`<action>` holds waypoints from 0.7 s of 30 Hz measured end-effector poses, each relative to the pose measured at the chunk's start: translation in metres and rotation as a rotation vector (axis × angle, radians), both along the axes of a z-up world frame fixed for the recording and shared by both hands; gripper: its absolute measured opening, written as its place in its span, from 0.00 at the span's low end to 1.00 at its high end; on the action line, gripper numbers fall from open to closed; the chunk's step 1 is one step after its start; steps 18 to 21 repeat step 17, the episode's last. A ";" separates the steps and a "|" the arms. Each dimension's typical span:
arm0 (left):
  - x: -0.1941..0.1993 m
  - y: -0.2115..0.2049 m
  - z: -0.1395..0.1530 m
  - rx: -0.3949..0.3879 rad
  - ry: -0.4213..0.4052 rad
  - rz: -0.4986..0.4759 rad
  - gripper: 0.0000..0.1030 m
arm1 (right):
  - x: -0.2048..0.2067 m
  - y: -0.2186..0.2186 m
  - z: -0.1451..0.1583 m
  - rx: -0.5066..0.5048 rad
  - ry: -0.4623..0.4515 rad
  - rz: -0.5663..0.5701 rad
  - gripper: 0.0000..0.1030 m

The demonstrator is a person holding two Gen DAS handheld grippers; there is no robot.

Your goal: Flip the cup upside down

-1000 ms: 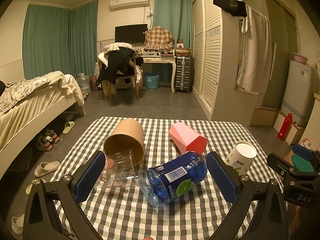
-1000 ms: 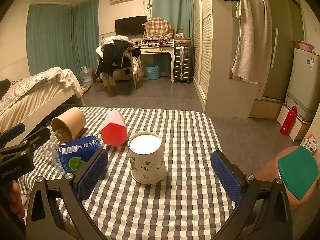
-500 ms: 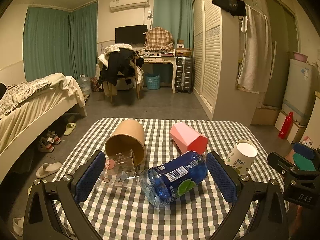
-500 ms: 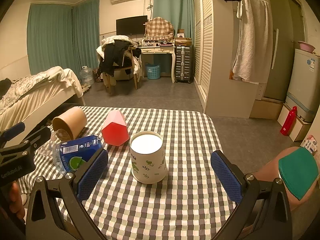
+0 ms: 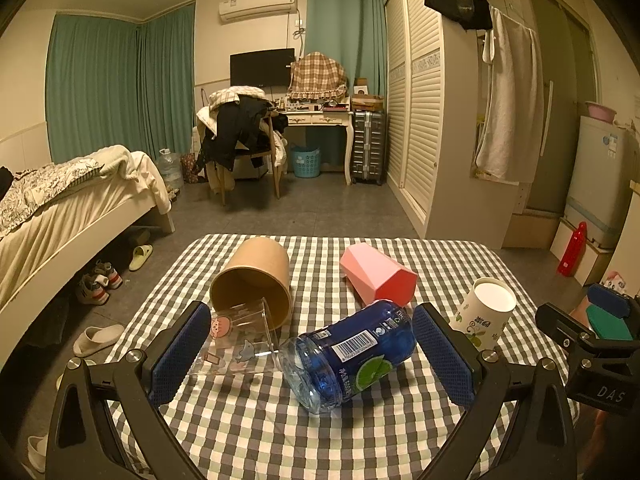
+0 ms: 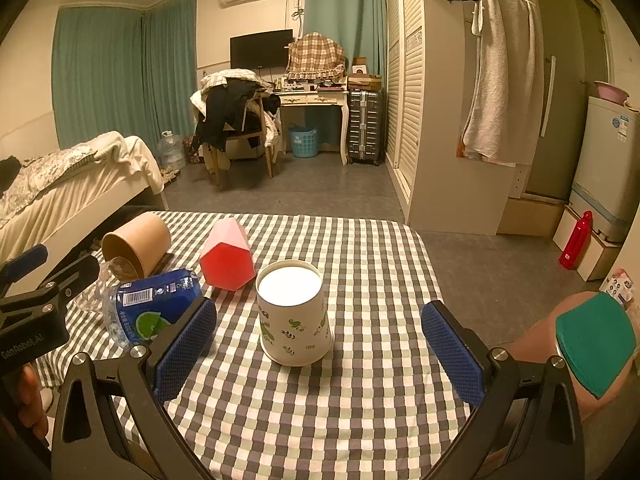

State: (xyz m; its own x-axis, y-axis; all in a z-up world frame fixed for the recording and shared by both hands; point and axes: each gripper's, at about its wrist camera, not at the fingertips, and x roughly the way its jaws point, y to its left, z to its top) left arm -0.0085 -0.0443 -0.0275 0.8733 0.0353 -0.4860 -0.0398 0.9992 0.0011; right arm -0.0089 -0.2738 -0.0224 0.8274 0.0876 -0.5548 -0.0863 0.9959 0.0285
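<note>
A white cup with green leaf print (image 6: 294,318) stands on the checked table with its flat white end up, also in the left wrist view (image 5: 486,314) at the right. My right gripper (image 6: 320,350) is open and empty, just short of the white cup, which sits between its jaws' line. My left gripper (image 5: 312,354) is open and empty; a blue plastic cup (image 5: 352,354) lies on its side between its jaws. A clear glass (image 5: 236,340), a brown paper cup (image 5: 254,284) and a pink cup (image 5: 378,274) lie on their sides.
The checked table (image 6: 360,420) has its right edge near the white cup and its far edge beyond the pink cup (image 6: 228,258). A bed (image 5: 60,216) stands to the left, a wardrobe (image 5: 440,120) to the right. Slippers lie on the floor.
The left wrist view has shifted slightly; the cups appear a touch lower and nearer. The right gripper has hardly moved. Both grippers stay open.
</note>
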 end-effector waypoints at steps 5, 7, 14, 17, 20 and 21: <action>-0.001 0.000 -0.002 0.000 0.003 -0.001 1.00 | 0.000 0.000 -0.001 -0.002 0.001 -0.002 1.00; -0.001 0.000 -0.002 0.002 0.003 -0.002 1.00 | 0.000 0.000 -0.002 -0.005 0.004 -0.003 1.00; -0.001 0.002 -0.003 -0.014 0.011 -0.003 1.00 | -0.001 0.000 -0.005 -0.007 0.006 -0.001 1.00; -0.003 0.005 -0.002 -0.025 0.011 -0.001 1.00 | -0.001 0.001 -0.006 -0.006 0.004 0.000 1.00; -0.003 0.005 -0.002 -0.025 0.011 -0.001 1.00 | -0.001 0.001 -0.006 -0.006 0.004 0.000 1.00; -0.003 0.005 -0.002 -0.025 0.011 -0.001 1.00 | -0.001 0.001 -0.006 -0.006 0.004 0.000 1.00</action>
